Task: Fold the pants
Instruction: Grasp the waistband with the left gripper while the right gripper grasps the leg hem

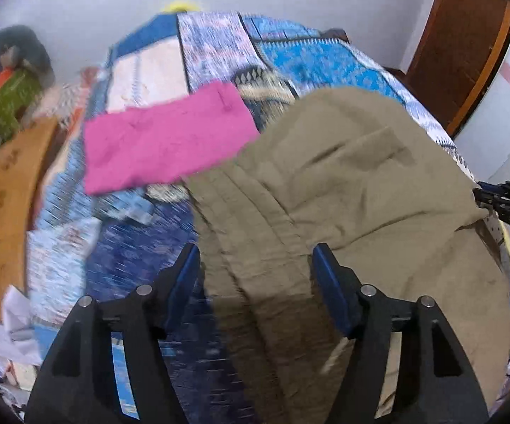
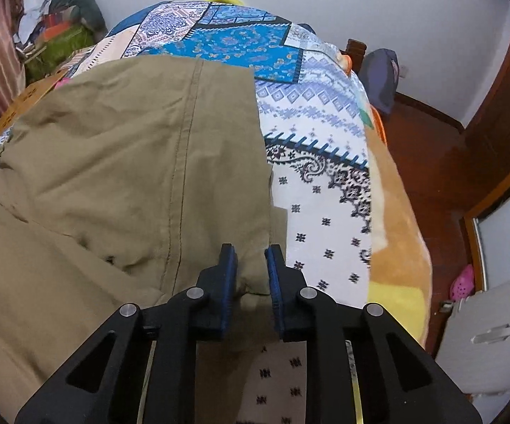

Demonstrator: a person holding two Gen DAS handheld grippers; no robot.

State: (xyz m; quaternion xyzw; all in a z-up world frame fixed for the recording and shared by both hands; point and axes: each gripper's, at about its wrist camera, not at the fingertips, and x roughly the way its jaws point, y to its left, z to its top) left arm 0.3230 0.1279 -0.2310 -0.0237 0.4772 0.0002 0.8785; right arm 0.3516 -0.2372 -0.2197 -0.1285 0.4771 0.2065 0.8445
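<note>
Khaki cotton pants [image 2: 113,162] lie spread across the patchwork blue-and-white bedspread [image 2: 311,183], and I place everything else by them. They look light and limp, a soft woven cloth that creases and sags wherever it is not supported, so I judge a pinch at a thick stitched edge, a hem or the waistband, will hold better than a grab in the loose middle, and both ends should rise together or the fabric will droop between them.

My left gripper [image 1: 255,265] is spread wide, its blue pads either side of a ridge of stitched folds near the pants' near edge; nothing is pinched there. My right gripper [image 2: 249,265] has its jaws drawn close with a small gap left, straddling the corner of the pants at their right edge; whether the pads actually bite the cloth, I cannot tell.

The left view alone shows a flat pink rectangular cloth [image 1: 166,141] just beyond the pants' left side, a tan cardboard sheet [image 1: 4,190] further left, and my right gripper's black frame at the pants' far right edge. The right view alone shows the long straight seam running down the pants, the orange fleece blanket [image 2: 396,212] hanging off the bed to their right, and the red-brown floor [image 2: 442,162] past it.
</note>
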